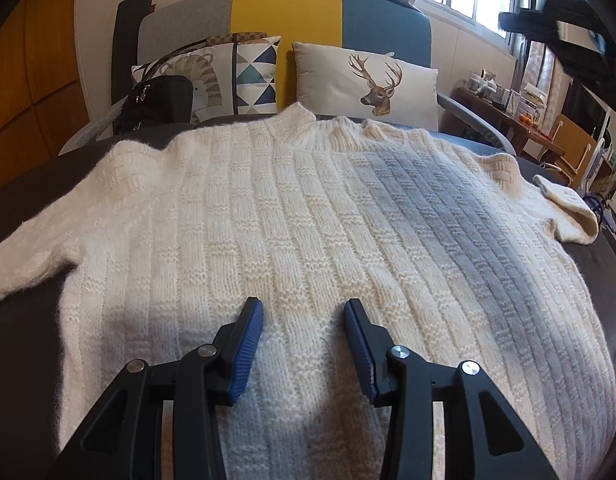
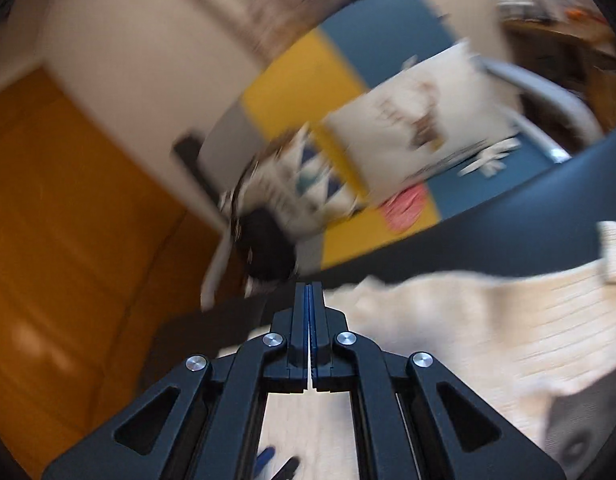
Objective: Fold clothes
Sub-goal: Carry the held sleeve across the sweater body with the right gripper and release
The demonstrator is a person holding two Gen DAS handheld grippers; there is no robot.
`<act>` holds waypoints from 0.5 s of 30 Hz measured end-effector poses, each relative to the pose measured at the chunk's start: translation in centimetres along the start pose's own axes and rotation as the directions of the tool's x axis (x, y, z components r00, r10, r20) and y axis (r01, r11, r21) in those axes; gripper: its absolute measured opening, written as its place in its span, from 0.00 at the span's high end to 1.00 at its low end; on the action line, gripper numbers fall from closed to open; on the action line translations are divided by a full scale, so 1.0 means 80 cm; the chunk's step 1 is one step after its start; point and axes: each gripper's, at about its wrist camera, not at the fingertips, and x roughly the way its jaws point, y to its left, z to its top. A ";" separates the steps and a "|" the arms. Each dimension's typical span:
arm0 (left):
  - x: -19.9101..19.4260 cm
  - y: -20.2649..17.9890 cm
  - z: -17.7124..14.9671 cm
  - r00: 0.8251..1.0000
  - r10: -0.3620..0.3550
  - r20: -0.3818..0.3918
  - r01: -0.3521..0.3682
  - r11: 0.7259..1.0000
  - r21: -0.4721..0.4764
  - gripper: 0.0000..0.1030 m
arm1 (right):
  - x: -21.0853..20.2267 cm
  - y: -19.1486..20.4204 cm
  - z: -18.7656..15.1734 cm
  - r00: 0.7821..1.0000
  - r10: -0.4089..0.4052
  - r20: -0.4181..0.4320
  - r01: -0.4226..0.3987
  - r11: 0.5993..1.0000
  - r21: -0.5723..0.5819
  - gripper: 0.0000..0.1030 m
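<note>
Cream wool, knitted in ribbed basket-weave columns, makes up the sweater (image 1: 308, 216) spread flat on a dark tabletop (image 1: 24, 208), collar toward the deer-print cushion (image 1: 368, 84) on a grey, yellow and blue sofa (image 1: 284, 16). Hovering over its lower half, the left gripper (image 1: 304, 320) stands parted, ridged blue pads (image 1: 248, 352) empty. From the right wrist all is smeared; the right gripper (image 2: 309, 300) is clenched with nothing visibly between its pads, seemingly above the sweater (image 2: 488, 320) near the collar.
</note>
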 end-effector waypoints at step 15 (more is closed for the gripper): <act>0.002 -0.002 0.000 1.000 0.007 0.005 -0.007 1.000 0.006 0.58 | -0.045 -0.224 -0.008 0.732 -0.676 -0.082 0.632 0.720 -0.287 0.54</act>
